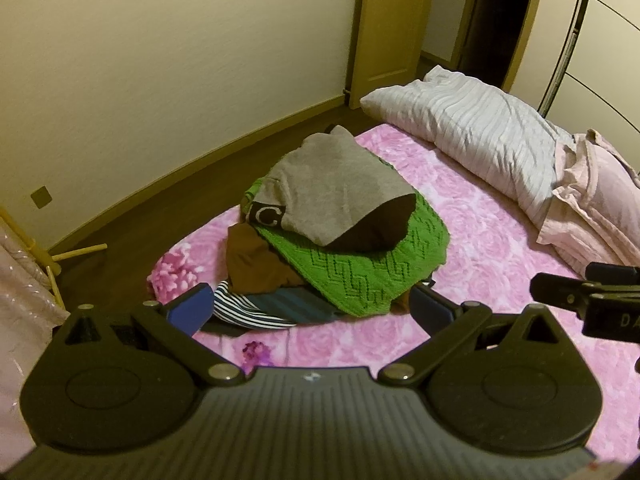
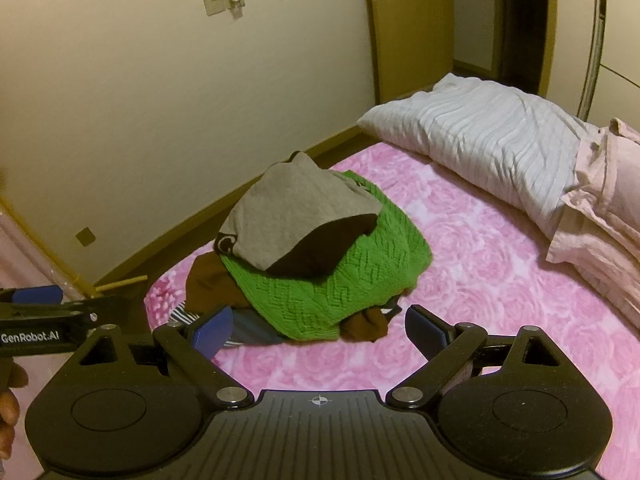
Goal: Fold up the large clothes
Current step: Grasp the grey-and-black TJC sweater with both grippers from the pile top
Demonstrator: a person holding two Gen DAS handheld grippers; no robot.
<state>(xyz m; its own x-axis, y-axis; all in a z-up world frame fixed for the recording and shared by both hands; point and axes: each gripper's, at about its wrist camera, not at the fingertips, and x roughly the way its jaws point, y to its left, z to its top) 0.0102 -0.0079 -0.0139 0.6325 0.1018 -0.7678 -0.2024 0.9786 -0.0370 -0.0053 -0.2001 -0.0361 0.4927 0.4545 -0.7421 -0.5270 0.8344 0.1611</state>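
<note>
A pile of clothes sits on the pink floral bed cover. On top lies a grey garment with a dark lining and a black patch bearing a "C". Under it are a green knitted sweater, a brown garment and a striped one. My left gripper stands open just before the pile, holding nothing. My right gripper is open too, close to the pile's near edge. Each gripper shows at the side of the other's view.
A white striped pillow and a pale pink pillow lie at the bed's right side. Cream wall, dark floor and a wooden door are beyond. A wooden rack leg stands left. A hand shows at the left edge.
</note>
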